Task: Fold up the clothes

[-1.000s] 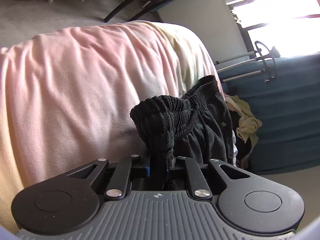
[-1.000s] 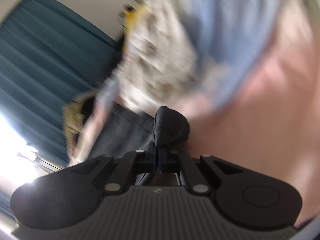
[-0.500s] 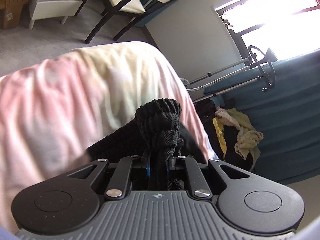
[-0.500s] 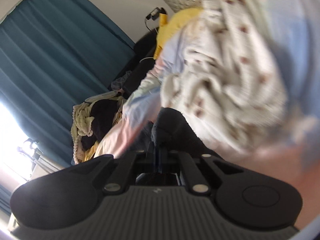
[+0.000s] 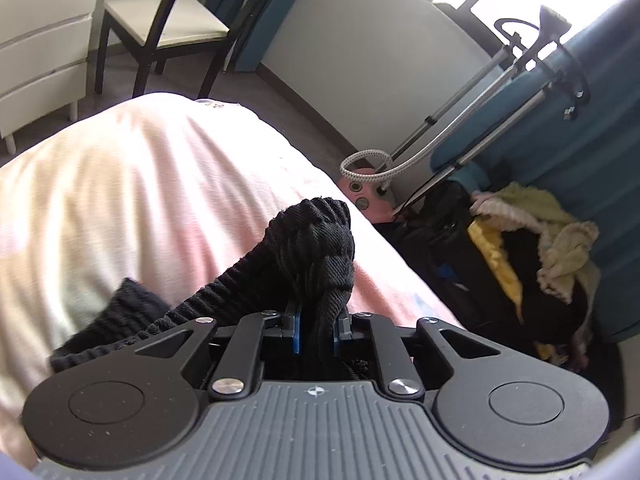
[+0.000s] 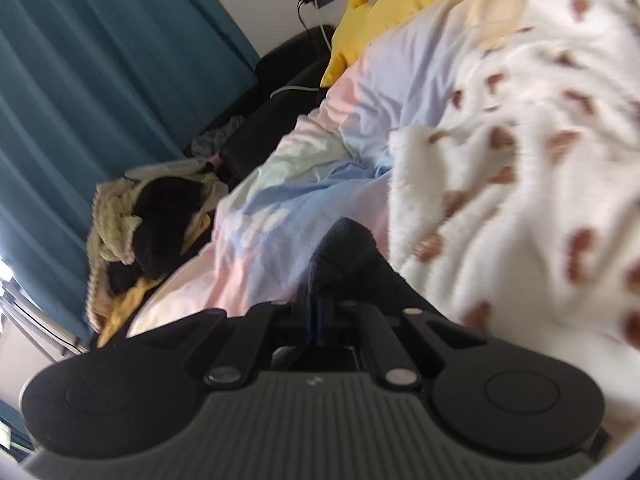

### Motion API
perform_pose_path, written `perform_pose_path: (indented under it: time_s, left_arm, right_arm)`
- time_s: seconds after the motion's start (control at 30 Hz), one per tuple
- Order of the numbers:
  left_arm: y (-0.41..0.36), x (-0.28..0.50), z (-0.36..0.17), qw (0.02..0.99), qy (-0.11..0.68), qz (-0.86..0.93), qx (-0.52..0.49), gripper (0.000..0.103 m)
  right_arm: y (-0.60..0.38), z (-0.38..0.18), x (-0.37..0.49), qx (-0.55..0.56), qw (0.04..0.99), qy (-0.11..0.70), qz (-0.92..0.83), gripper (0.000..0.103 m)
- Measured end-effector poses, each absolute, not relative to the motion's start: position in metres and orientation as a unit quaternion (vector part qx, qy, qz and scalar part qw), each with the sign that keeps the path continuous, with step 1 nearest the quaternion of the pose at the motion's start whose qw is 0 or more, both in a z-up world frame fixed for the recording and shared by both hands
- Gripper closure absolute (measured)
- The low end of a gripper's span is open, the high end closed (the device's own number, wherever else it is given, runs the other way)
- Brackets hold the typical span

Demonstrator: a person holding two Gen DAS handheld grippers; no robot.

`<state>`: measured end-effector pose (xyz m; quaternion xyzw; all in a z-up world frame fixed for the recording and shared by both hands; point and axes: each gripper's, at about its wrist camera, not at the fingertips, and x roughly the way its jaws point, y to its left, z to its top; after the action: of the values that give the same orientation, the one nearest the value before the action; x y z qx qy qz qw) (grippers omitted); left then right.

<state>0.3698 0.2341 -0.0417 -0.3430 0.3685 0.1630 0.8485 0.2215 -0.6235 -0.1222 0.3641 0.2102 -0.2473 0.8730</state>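
1. My left tongs (image 5: 316,326) clamp bunched black shorts (image 5: 316,248) over the pink bed (image 5: 120,184); a steamer (image 5: 372,184) stands at 1 o'clock.
2. My right tongs (image 6: 320,312) pinch the same shorts (image 6: 348,252); only this view shows the spotted blanket (image 6: 520,160) at 2 o'clock.

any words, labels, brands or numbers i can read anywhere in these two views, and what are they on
None: no readable text in either view.
Left claw body: only a small round crosshair mark, not lettering.
Right claw body: a small pale mark, too blurred to read.
Pink steamer base: two round dials, any markings too small to read.
Black garment, yellow plush, spotted blanket: no print or tags visible.
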Motion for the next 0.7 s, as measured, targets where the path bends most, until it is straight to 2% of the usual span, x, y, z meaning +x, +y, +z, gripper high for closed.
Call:
perform_pose_path:
  time_s: [0.2,0.3,0.33,0.37,0.4,0.43,0.47,0.53,0.7]
  left_arm:
    - [0.212,0.392,-0.061,0.867,0.362,0.177,-0.294,0.080]
    - [0.206,0.386,-0.055,0.877,0.354,0.168,-0.277,0.070]
    - [0.206,0.381,-0.052,0.881,0.347,0.158,-0.278,0.058]
    - [0.205,0.376,-0.049,0.886,0.341,0.148,-0.278,0.042]
    - [0.202,0.370,-0.045,0.891,0.332,0.144,-0.274,0.034]
    - [0.198,0.364,-0.041,0.896,0.323,0.141,-0.269,0.023]
    - [0.194,0.356,-0.037,0.903,0.314,0.137,-0.260,0.020]
    - [0.179,0.341,-0.027,0.916,0.301,0.109,-0.240,0.018]
    - [0.118,0.289,-0.011,0.949,0.265,0.055,-0.160,0.013]
  right_arm:
    - [-0.625,-0.156,0.262,0.327,0.878,0.248,-0.248,0.098]
    - [-0.622,-0.160,0.263,0.311,0.885,0.250,-0.241,0.097]
    - [-0.621,-0.158,0.259,0.308,0.888,0.247,-0.237,0.096]
    - [-0.620,-0.155,0.255,0.305,0.891,0.244,-0.233,0.093]
    - [-0.619,-0.152,0.251,0.302,0.894,0.242,-0.228,0.092]
    - [-0.616,-0.147,0.246,0.291,0.898,0.240,-0.226,0.086]
    - [-0.612,-0.140,0.240,0.278,0.902,0.239,-0.227,0.070]
    - [-0.602,-0.126,0.225,0.265,0.912,0.222,-0.223,0.050]
    - [-0.572,-0.100,0.167,0.325,0.915,0.131,-0.199,0.050]
